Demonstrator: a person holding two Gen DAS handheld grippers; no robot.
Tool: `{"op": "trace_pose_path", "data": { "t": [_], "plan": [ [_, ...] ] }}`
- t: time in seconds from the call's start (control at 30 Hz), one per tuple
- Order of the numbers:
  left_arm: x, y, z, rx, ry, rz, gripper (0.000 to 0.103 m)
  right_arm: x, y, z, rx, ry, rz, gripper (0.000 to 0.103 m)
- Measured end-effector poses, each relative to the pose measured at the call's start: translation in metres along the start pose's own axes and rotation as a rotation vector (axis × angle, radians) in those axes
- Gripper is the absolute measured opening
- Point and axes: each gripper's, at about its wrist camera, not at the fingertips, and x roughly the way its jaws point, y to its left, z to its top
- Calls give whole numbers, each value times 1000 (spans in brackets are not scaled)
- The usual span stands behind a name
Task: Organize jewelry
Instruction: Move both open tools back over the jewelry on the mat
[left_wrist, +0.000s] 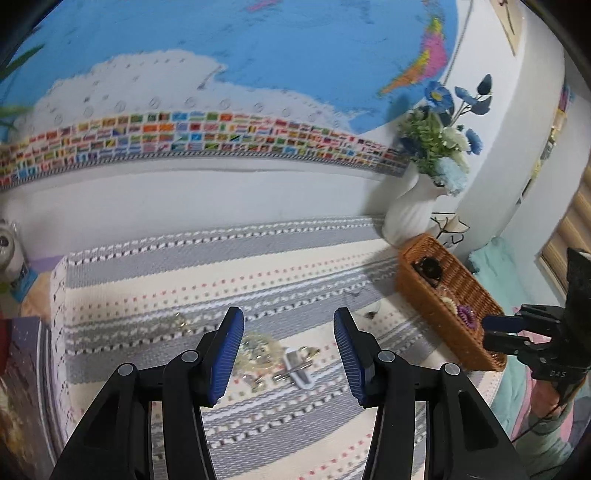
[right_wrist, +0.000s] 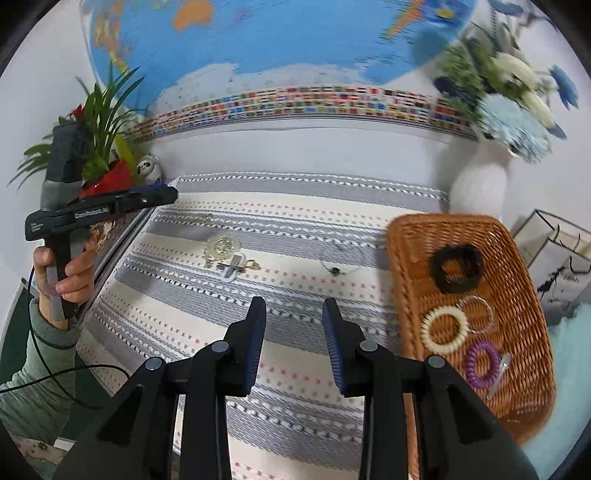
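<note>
Jewelry: black scrunchie (right_wrist: 457, 267), cream spiral hair tie (right_wrist: 444, 329), clear ring (right_wrist: 477, 314), purple spiral hair tie (right_wrist: 481, 363) and silver clip (right_wrist: 499, 374) lie in the brown woven wicker basket (right_wrist: 406, 251) at the right of the desk. Gold-toned pieces (right_wrist: 221, 246) and a small dark item (right_wrist: 335, 271) lie loose on the striped woven cloth (right_wrist: 295, 229). Left gripper (left_wrist: 288, 354): jaws parted, empty. Right gripper (right_wrist: 294, 345): jaws parted narrower, empty.

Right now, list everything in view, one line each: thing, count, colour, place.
Basket: one, orange wicker, right of mat.
Hair ties: three, black, cream, purple, in basket.
Clear ring: one, in basket.
Hair clip: one, silver, in basket.
Jewelry pile: one cluster, gold and silver, mid-mat.
Dark pendant: one, on mat.
Mat: one, grey-cream striped.
Vase: one, white, blue flowers.
Left gripper: open, empty.
Right gripper: open, empty.
</note>
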Motion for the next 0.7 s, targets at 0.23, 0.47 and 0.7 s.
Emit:
{"op": "trace_pose_path", "data": {
  "t": [0.23, 0.47, 0.7],
  "plan": [
    [28, 27, -6, -34, 51, 17, 52, 28, 27, 9, -52, 27, 13, 34],
    [63, 49, -7, -69, 103, 23, 52, 67, 38, 17, -48, 73, 65, 34],
    [77, 58, -16, -85, 119, 33, 52, 107, 47, 19, -36, 98, 126, 34]
  ]
}}
